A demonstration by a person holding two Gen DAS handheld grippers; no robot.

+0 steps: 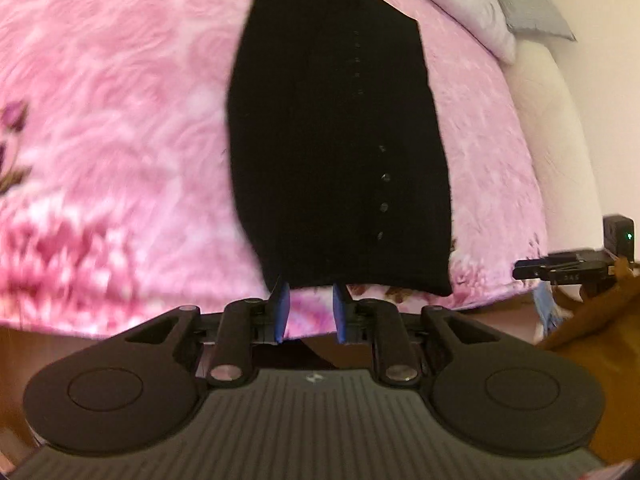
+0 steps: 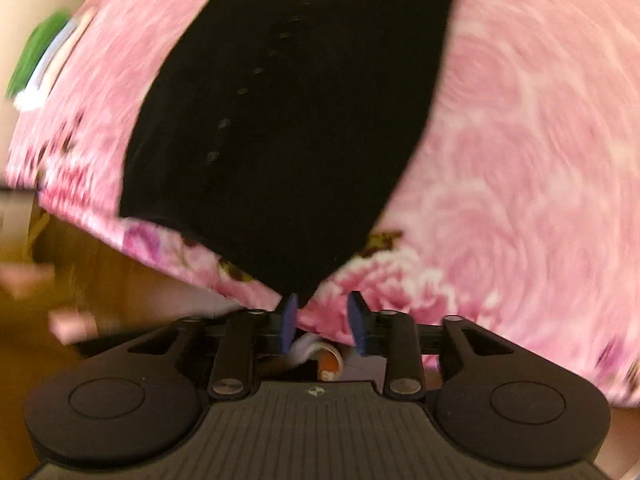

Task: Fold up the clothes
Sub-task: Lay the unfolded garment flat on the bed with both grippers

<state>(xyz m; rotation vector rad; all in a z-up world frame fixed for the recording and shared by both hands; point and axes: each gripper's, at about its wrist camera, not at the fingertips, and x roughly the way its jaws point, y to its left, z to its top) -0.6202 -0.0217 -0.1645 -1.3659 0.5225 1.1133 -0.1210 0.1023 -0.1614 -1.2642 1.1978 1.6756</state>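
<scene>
A long black garment (image 1: 336,140) with a row of small dark buttons (image 1: 385,178) lies flat on a pink floral blanket (image 1: 120,120), folded into a narrow strip. My left gripper (image 1: 311,294) is open at the garment's near hem, with its blue pads (image 1: 282,308) just short of the cloth and only pink blanket between them. In the right wrist view the same black garment (image 2: 288,140) narrows to a corner near me. My right gripper (image 2: 324,306) is open, and that corner ends at the tip of its left blue pad (image 2: 290,316). The right view is blurred.
A lilac pillow (image 1: 460,4) and a grey pillow (image 1: 532,12) lie at the bed's far end. The pale mattress side (image 1: 556,132) drops to a wooden floor (image 2: 92,264). A black device with a green light (image 1: 580,266) shows at the right. A green and white object (image 2: 38,60) sits past the bed.
</scene>
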